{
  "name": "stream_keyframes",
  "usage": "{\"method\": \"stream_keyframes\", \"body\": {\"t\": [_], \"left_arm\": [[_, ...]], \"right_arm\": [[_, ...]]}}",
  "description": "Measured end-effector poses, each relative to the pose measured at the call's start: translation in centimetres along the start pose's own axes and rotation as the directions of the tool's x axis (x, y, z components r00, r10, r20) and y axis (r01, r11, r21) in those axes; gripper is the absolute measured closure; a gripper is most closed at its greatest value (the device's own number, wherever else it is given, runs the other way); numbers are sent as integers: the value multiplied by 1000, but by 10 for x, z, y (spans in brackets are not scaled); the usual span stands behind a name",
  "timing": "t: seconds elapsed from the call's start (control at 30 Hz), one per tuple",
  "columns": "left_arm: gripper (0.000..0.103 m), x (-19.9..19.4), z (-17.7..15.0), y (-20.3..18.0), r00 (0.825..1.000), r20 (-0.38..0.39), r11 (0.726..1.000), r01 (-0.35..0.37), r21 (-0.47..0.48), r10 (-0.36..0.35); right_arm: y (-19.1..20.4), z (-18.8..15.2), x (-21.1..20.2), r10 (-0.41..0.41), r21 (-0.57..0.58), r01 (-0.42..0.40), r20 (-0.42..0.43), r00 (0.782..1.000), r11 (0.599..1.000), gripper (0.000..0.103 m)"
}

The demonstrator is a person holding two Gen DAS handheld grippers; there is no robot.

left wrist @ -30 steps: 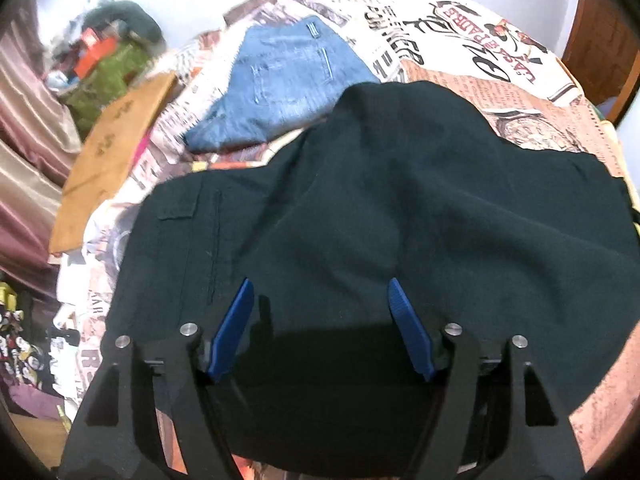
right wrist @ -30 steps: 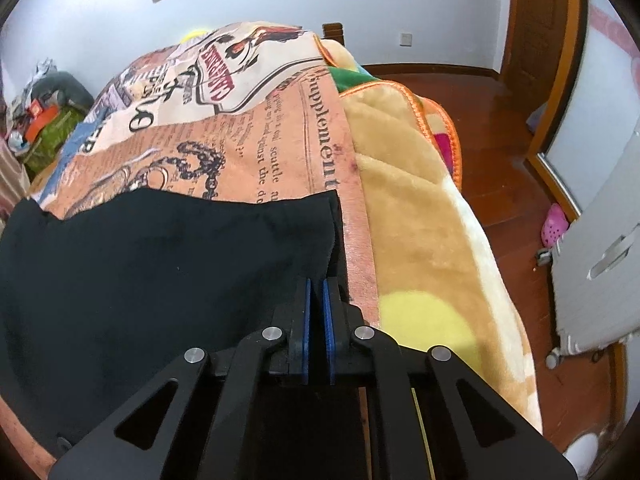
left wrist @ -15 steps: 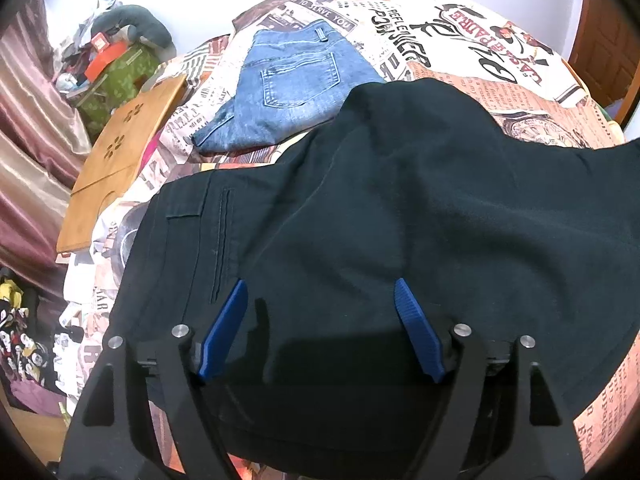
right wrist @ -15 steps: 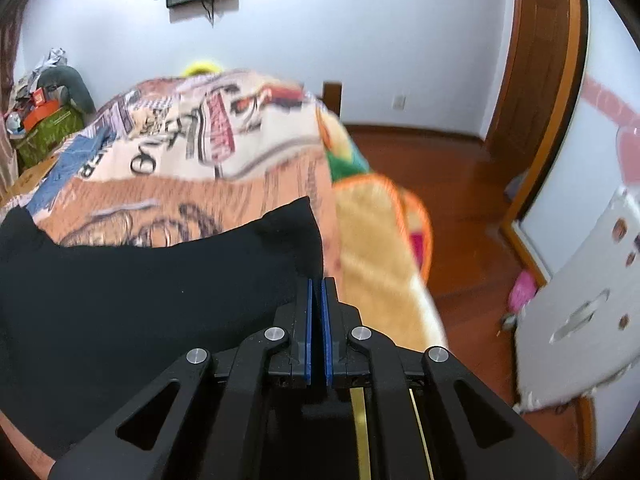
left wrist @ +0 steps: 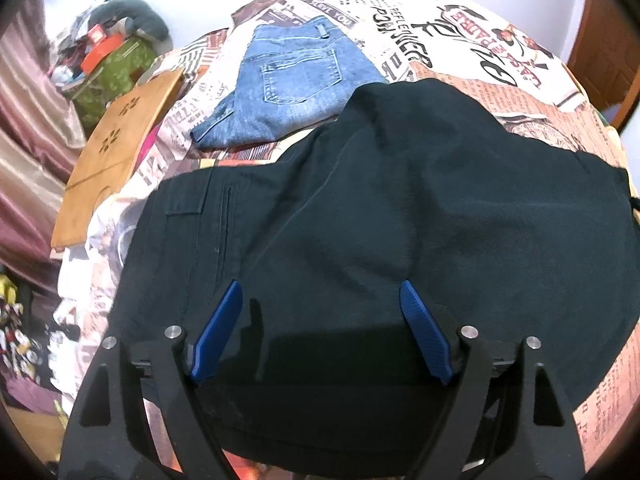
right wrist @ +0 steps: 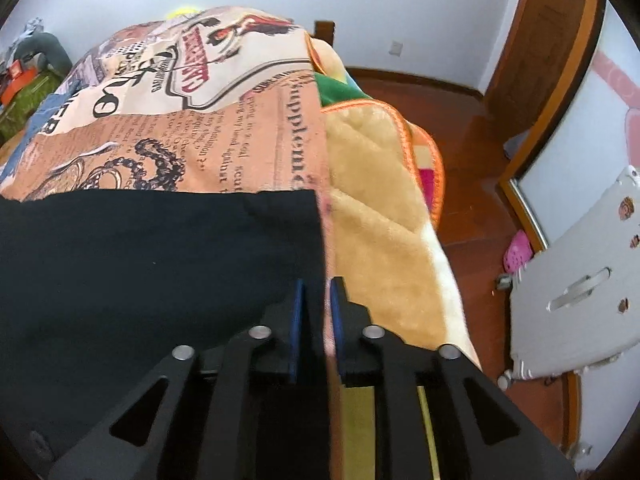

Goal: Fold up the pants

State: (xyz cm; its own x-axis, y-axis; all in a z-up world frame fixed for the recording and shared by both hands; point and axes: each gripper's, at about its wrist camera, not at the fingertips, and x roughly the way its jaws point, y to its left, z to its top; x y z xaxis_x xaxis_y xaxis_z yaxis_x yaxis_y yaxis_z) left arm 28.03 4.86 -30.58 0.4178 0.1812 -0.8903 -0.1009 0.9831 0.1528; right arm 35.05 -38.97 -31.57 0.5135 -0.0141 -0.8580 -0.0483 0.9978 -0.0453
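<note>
The black pants [left wrist: 400, 208] lie spread flat on the bed, over the newspaper-print bedspread [left wrist: 480, 64], and they fill most of the left wrist view. A pocket flap and a stitched seam show on their left part.

The left gripper [left wrist: 320, 292] is above the near part of the pants, pointing forward and down along the cloth. Its two blue fingers [left wrist: 224, 320] are wide apart and hold nothing; only their shadow falls on the fabric.

The right gripper [right wrist: 316, 284] is at the right edge of the pants [right wrist: 160, 264], low over the bed and pointing along this edge. Its jaws are a little apart, and the edge of the black cloth runs in the narrow gap between them; I cannot tell whether they pinch it.

Behind the pants, a folded pair of blue jeans [left wrist: 292, 88] lies on the bedspread, its near edge just beside the black cloth. A wooden board [left wrist: 116, 152] rests at the left side of the bed. On the right, a yellow fleece blanket [right wrist: 380, 216] hangs over the side of the bed.
</note>
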Motion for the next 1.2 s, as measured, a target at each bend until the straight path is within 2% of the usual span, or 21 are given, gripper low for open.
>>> {"method": "stream_keyframes", "body": {"t": [0.07,0.1,0.13,0.2,0.3,0.4,0.47,0.57,0.63,0.67,0.73,0.83,0.97,1.1,1.2], "left_arm": [[22,-9,7,-3,1000,14,1000,21,13,-21],[22,-15,12,-5,999,32,999,35,16,-35],[22,-21,16,-8,998,49,999,46,24,-47],[22,-34,27,-18,994,87,996,68,52,-72],[21,-45,41,-39,987,113,990,99,101,-110],[21,-44,51,-68,983,104,977,134,164,-152],[17,-36,53,-87,981,90,967,148,209,-170],[16,-9,53,-120,992,17,956,118,269,-127],[16,9,48,-138,991,-50,949,136,285,-127],[16,9,45,-144,992,-34,951,127,282,-122],[16,4,42,-154,991,-24,944,131,303,-129],[16,0,35,-167,974,-77,922,227,315,-214],[16,-7,28,-186,978,-59,904,207,374,-200],[16,-4,28,-191,970,-84,904,241,354,-226],[14,-1,29,-190,969,-83,906,246,344,-231]], "right_arm": [[-6,-1,-13,-5,-7,5,-10,1000,1000,85],[-9,-3,-21,-4,-2,4,-7,1000,1000,75],[-13,-7,-30,2,10,-2,4,1000,1000,60],[-17,-18,-49,22,40,-24,43,999,999,48],[-18,-35,-69,76,91,-81,56,996,993,48],[-19,-52,-80,150,174,-157,52,987,972,48],[-18,-61,-83,191,225,-197,48,980,954,48],[-16,-79,-85,238,292,-241,47,970,926,48],[-15,-90,-85,273,346,-270,42,961,899,48],[-13,-95,-83,290,367,-282,33,956,886,48],[-12,-102,-80,323,401,-303,20,946,864,48],[-12,-109,-71,353,451,-320,11,936,833,48],[-15,-110,-55,389,522,-338,11,921,784,48],[-16,-107,-47,389,557,-339,31,921,758,48],[-19,-106,-40,399,597,-354,62,915,720,40]]}}
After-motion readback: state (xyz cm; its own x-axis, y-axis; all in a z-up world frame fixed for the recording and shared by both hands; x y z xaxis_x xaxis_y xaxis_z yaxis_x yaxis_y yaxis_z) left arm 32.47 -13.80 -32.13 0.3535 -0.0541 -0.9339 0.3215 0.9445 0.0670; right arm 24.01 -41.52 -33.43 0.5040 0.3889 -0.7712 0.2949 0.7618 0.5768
